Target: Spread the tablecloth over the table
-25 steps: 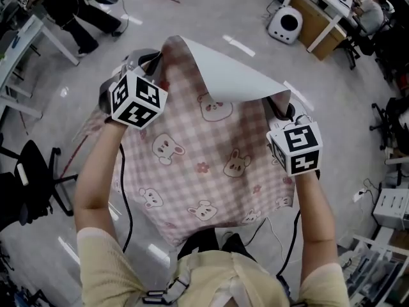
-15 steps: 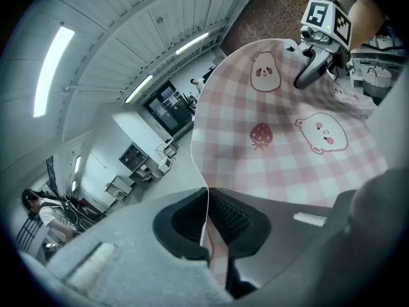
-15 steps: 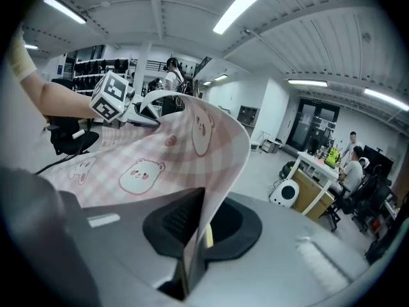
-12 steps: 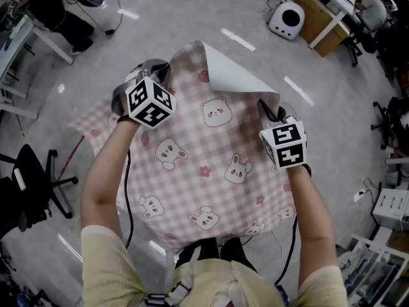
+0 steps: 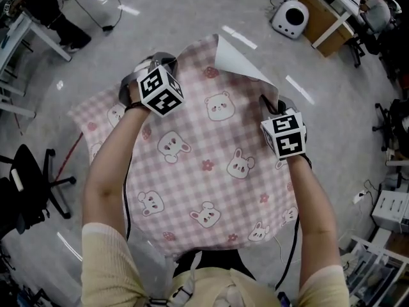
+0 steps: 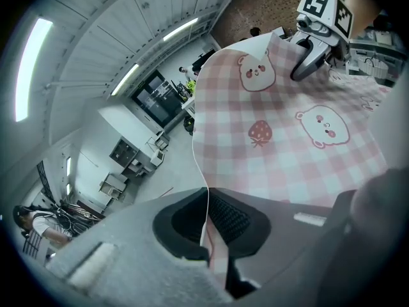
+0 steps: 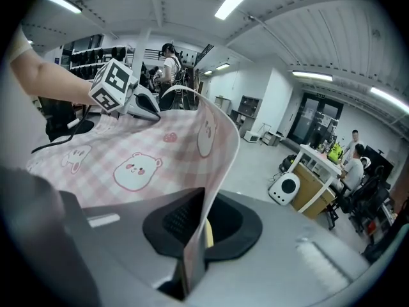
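A pink checked tablecloth printed with bears and rabbits hangs spread out in front of me, held by both grippers at its far edge. My left gripper is shut on the cloth's far left edge. My right gripper is shut on the far right edge. Between them the far corner folds back and shows its white underside. In the left gripper view the cloth stretches toward the right gripper. The table is hidden under the cloth.
Grey floor lies all around. A black office chair stands at the left, a desk at the far left. A wooden desk and a white round device stand at the far right. People sit at the desks.
Both grippers have come down and moved away from me with the cloth. The cloth has flattened out, and the folded-back white flap has shrunk.
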### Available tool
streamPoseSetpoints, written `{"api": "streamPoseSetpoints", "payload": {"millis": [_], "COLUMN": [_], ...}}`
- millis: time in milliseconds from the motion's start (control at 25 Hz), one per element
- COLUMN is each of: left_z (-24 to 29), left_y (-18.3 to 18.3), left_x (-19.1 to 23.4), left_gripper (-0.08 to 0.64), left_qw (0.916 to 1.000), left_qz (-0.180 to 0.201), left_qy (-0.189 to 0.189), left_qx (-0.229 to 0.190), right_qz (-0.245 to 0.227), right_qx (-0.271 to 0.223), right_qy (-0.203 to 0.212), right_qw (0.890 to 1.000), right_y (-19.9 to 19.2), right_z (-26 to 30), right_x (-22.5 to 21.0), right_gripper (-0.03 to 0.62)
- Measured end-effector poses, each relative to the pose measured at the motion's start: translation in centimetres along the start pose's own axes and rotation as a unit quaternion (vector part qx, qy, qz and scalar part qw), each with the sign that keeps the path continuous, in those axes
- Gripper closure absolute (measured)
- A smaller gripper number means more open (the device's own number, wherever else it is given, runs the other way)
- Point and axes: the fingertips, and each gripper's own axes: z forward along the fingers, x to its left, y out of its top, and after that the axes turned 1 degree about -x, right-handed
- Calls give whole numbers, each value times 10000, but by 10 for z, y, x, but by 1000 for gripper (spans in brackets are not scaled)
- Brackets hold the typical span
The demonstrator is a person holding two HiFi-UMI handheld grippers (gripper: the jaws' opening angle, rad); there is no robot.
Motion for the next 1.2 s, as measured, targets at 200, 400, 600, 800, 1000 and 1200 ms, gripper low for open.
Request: {"api": "streamPoseSetpoints", "payload": {"millis": [200, 400, 600, 800, 1000, 1200], "left_z": [3, 12, 23, 27, 29, 22], "left_y": [0, -8, -12, -16, -16, -14], "left_x": [-5, -11, -16, -22, -22, -13], "left_gripper": [549, 548, 532, 530, 511, 453], "left_qw": [9983, 9970, 9967, 9953, 9967, 9962], "left_qz": [533, 695, 681, 815, 629, 519], "left_qy": [104, 204, 280, 408, 415, 680], "left_qx": [230, 256, 348, 327, 297, 138], "right_qz": [-69, -167, -250, -281, -108, 37], "right_qx": [79, 133, 198, 191, 79, -68], "right_qy": [5, 3, -162, -273, -341, -631], "right_qw": [9999, 9998, 9994, 9990, 9993, 9980], "right_y": [-3, -10, -15, -20, -17, -15], "right_z": [5, 14, 20, 25, 25, 21], "right_x": [1, 6, 5, 6, -4, -18], "right_gripper": [577, 574, 563, 561, 514, 391]}}
